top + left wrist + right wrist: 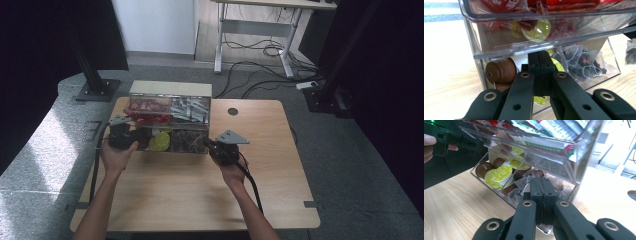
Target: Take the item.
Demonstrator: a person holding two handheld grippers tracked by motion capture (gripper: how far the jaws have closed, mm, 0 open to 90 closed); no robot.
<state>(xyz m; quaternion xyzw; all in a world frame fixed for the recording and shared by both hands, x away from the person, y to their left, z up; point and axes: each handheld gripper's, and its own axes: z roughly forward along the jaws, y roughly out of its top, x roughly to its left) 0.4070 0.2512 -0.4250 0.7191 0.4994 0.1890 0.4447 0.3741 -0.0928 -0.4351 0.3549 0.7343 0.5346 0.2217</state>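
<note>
At table centre, clear organizer (170, 100) stands, lower drawer (499, 192) pulled open. My left gripper (541, 75) and right gripper (541, 200) both closed empty against its front. Capsules (499, 176), tea bags (584, 62) untouched; purpose unclear.

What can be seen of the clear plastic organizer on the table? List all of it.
The clear plastic organizer is a two-tier box standing upright at the back-left of the wooden table. Its upper tier holds red packets on the left and pale sachets on the right. The lower tier holds brown capsules with yellow-green lids and mesh tea bags. The left claw and the right claw, both shut, are up against its lower front; whether they touch it cannot be told.
</note>
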